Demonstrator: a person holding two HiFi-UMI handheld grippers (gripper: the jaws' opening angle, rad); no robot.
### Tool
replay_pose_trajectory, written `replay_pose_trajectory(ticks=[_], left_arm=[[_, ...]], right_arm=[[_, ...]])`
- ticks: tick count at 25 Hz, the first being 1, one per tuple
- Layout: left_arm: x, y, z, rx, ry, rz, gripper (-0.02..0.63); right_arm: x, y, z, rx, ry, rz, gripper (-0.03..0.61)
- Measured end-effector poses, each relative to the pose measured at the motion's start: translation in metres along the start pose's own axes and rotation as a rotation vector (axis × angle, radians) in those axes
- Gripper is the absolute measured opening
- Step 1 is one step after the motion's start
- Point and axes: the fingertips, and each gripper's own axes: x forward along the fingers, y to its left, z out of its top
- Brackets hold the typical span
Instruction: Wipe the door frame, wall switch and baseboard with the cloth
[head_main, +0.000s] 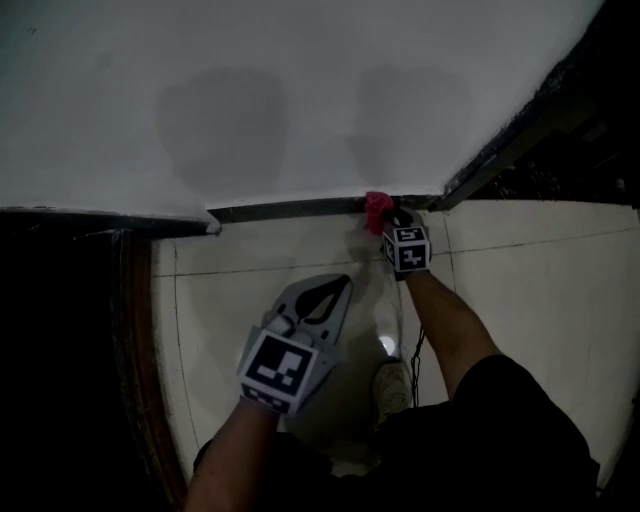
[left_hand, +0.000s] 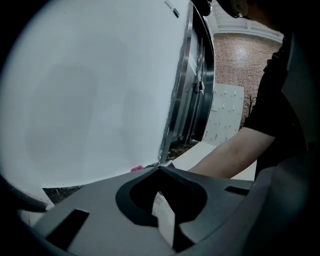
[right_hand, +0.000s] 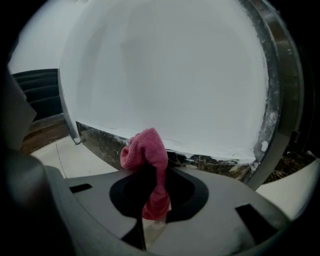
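Note:
A pink cloth (right_hand: 147, 155) is pinched between the jaws of my right gripper (right_hand: 156, 167), which is shut on it. In the head view the cloth (head_main: 376, 210) is pressed against the dark baseboard (head_main: 285, 209) at the foot of the white wall, with the right gripper (head_main: 397, 222) just below it. The baseboard (right_hand: 100, 142) runs along the wall bottom in the right gripper view. My left gripper (head_main: 340, 285) hangs back over the floor tiles, jaws together, holding nothing. Its tips (left_hand: 161, 169) meet in the left gripper view, and a bit of the cloth (left_hand: 137, 169) shows beyond them.
A metal door frame (head_main: 520, 135) rises at the right of the wall; it also shows in the right gripper view (right_hand: 280, 100). A dark doorway with wooden threshold (head_main: 135, 330) lies at the left. My shoe (head_main: 392, 385) stands on the pale tiles (head_main: 530, 280).

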Motion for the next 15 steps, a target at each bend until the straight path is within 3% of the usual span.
replay_pose_trajectory(ticks=[15], left_arm=[[0.060, -0.014, -0.011, -0.076, 0.022, -0.014, 0.000]], right_arm=[[-0.016, -0.046, -0.008, 0.064, -0.007, -0.057, 0.055]])
